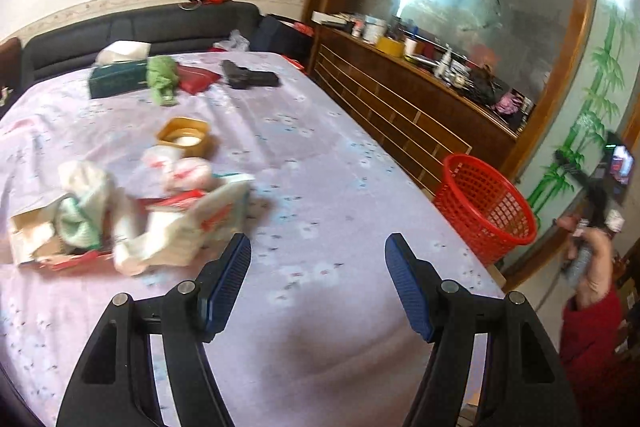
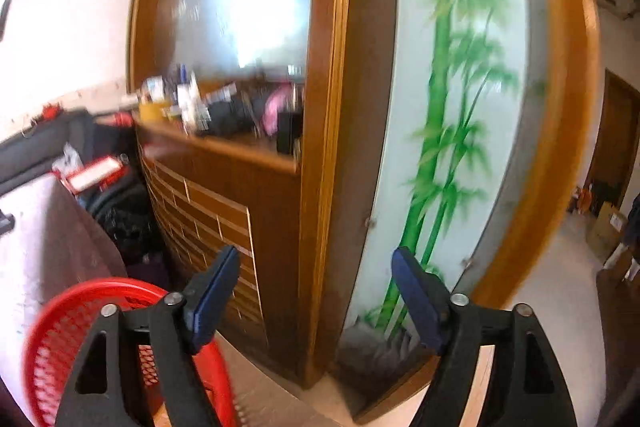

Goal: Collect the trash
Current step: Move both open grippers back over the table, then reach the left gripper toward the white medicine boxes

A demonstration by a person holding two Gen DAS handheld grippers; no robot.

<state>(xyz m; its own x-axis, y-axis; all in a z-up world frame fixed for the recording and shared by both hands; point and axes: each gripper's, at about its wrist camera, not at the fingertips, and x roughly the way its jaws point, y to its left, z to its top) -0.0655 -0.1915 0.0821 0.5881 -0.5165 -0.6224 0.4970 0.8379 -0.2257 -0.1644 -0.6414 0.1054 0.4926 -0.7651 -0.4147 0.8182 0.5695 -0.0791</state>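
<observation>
Both grippers empty, jaws apart — left gripper [image 1: 318,247] hovers near the trash pile [image 1: 132,211] on the bed; right gripper [image 2: 316,259] above the red basket [image 2: 60,339]. Next, likely: left reaches, clamps wrappers.

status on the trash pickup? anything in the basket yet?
Done: cannot tell; the red basket off the table's right edge shows no clear contents in either view.
In hand: nothing. Left gripper is open over the tablecloth; right gripper is open, empty, beside the basket.
Left: the pile of crumpled wrappers and boxes remains on the table.
</observation>
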